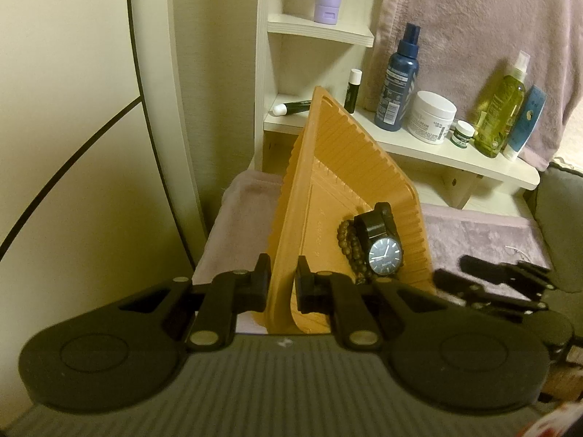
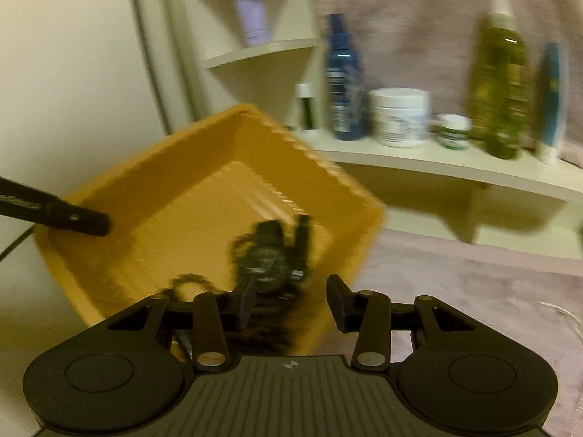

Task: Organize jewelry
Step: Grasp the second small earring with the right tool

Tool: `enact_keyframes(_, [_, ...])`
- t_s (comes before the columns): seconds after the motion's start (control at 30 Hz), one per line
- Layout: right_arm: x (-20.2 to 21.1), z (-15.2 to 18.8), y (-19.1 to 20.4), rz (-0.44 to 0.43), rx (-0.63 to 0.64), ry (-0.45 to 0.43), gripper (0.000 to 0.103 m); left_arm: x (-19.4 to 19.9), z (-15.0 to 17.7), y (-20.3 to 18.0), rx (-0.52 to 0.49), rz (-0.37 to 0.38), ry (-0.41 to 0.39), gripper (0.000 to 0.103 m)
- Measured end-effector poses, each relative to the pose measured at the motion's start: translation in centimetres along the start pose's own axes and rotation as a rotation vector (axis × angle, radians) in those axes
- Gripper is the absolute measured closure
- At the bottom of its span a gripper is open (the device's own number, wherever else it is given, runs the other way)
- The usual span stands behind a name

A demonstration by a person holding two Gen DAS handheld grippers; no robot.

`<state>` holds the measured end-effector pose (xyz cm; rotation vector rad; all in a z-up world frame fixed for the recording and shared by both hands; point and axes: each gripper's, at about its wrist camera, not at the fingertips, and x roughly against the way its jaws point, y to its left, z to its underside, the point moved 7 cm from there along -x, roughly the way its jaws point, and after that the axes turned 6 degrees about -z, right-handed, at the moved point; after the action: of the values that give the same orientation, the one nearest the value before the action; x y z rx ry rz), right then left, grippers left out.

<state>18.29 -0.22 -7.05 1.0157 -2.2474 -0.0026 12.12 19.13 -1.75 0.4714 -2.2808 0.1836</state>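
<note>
An orange ribbed tray (image 1: 328, 167) is tipped up steeply on one edge, and my left gripper (image 1: 283, 284) is shut on its near rim. A black watch with a dark dial (image 1: 384, 255) and a brown beaded bracelet (image 1: 351, 247) lie together in the tray's low corner. In the right wrist view, which is blurred, the tray (image 2: 164, 182) fills the left half, with the watch (image 2: 269, 251) and bracelet (image 2: 189, 280) just beyond my right gripper (image 2: 293, 300). Its jaws stand apart over the tray's near rim, and nothing is pressed between the pads. A left finger (image 2: 73, 215) shows on the tray's far left rim.
A cream shelf unit (image 1: 419, 145) behind the tray carries a blue bottle (image 1: 399, 83), a white jar (image 1: 431, 116), a small green jar, a yellow spray bottle (image 1: 501, 109) and lip balm tubes. Pink plush cloth (image 1: 492, 233) covers the surface; a thin pale cord (image 2: 561, 313) lies on it.
</note>
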Motion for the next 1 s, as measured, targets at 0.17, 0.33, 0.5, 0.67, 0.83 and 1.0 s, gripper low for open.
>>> enact_keyframes(0.17, [2.9, 2.0, -4.2, 0.164, -0.004, -0.037, 0.059, 0.0, 0.0, 0.0, -0.001, 0.0, 0.0, 0.092])
enact_keyframes(0.33, [5.9, 5.2, -8.6, 0.318, -0.03, -0.057, 0.059, 0.1, 0.0, 0.0, -0.002, -0.001, 0.0, 0.092])
enact_keyframes(0.5, [6.9, 7.6, -11.7, 0.398, -0.069, -0.033, 0.059, 0.1, 0.0, 0.0, -0.003, -0.002, -0.001, 0.092])
enact_keyframes(0.67, [7.2, 8.4, -12.9, 0.419, -0.082, -0.024, 0.06, 0.0, 0.0, 0.0, -0.004, -0.005, 0.001, 0.092])
enact_keyframes(0.83, [7.1, 8.8, -12.9, 0.417, -0.098, -0.022, 0.073, 0.0, 0.0, -0.1, -0.006, -0.007, 0.001, 0.092])
enact_keyframes(1.0, [7.2, 8.9, -13.0, 0.418, -0.107, -0.019, 0.083, 0.0, -0.1, -0.1, -0.004, -0.006, 0.001, 0.092])
